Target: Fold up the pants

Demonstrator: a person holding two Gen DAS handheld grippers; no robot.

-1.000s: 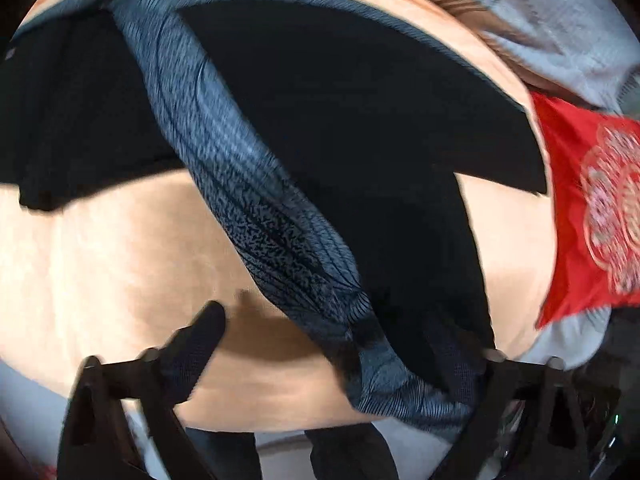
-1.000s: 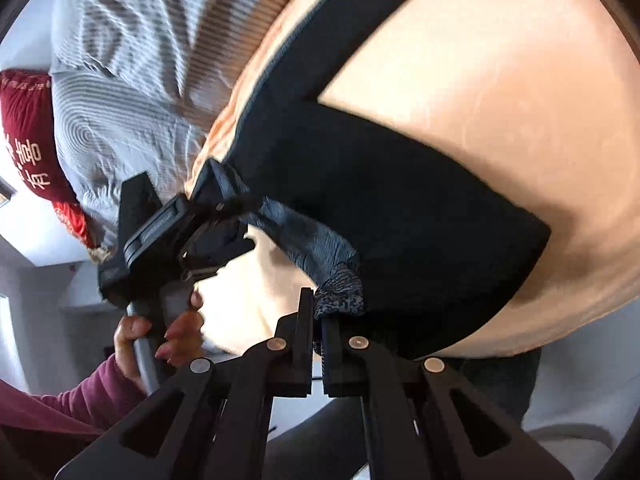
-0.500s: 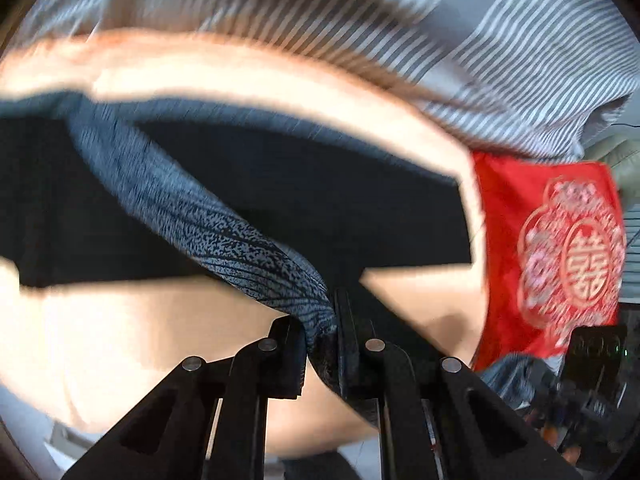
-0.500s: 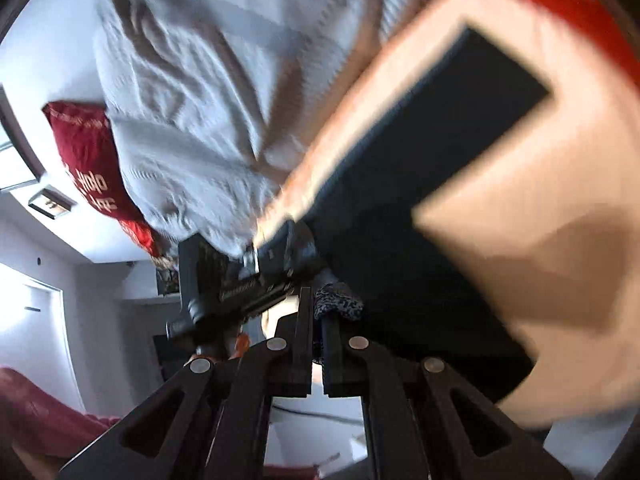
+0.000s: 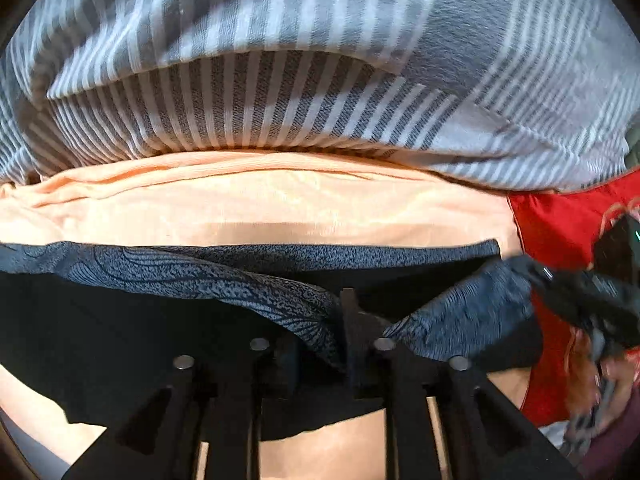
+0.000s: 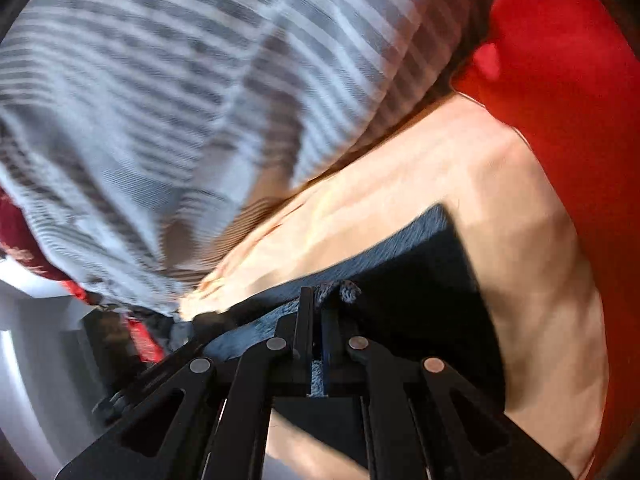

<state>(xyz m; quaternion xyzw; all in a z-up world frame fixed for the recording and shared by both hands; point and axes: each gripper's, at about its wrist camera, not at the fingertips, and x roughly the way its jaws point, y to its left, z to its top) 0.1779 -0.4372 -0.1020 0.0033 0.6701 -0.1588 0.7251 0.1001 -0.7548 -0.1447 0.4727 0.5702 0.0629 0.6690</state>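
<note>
Mid-fold: pants [image 5: 120,320] across lower frame on peach sheet [image 5: 260,200]. Left gripper [image 5: 320,320] jaws just reopened, patterned hem apparently still between; right gripper [image 6: 316,304] pinches hem tight. Next: lay edge flat, aligned.

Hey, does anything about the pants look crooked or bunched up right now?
Yes. The pants are not flat: the patterned waistband twists in a diagonal ridge across the black cloth, pinched up between the left gripper and the right gripper. The far edge lies straight on the peach sheet.
</note>
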